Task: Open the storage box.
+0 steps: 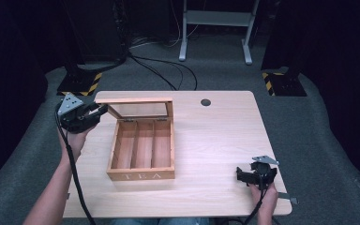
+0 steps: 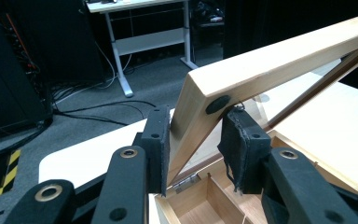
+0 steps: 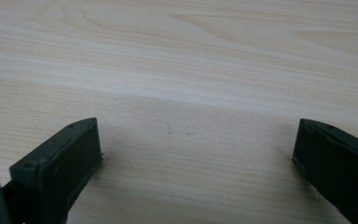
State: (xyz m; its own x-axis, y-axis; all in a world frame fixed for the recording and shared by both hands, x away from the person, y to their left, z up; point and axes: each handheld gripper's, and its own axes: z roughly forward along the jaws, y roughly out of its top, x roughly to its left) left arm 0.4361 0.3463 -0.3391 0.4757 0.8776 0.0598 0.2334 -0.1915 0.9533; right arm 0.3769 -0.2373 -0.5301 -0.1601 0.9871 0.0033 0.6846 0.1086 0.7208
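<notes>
A wooden tea box [image 1: 140,175] with three compartments stands left of the table's middle, and its glass-paned lid [image 1: 136,100] is raised at the back. My left gripper [image 1: 104,110] reaches in from the left and is shut on the lid's left corner. In the left gripper view the lid's wooden frame [image 2: 279,51] slants up to the right, and the left gripper [image 2: 196,140] clamps its lower end between both pads. Below it the hinge [image 2: 186,182] and one compartment show. My right gripper [image 1: 239,173] rests open near the front right, with bare wood between its jaws in the right gripper view [image 3: 196,154].
The light wooden table [image 1: 215,140] has a dark cable hole [image 1: 206,102] near its back edge. Beyond the table, cables [image 1: 168,70] cross the grey floor, a white desk frame [image 1: 215,18] stands farther back, and striped yellow-black stand bases [image 1: 79,84] sit at both sides.
</notes>
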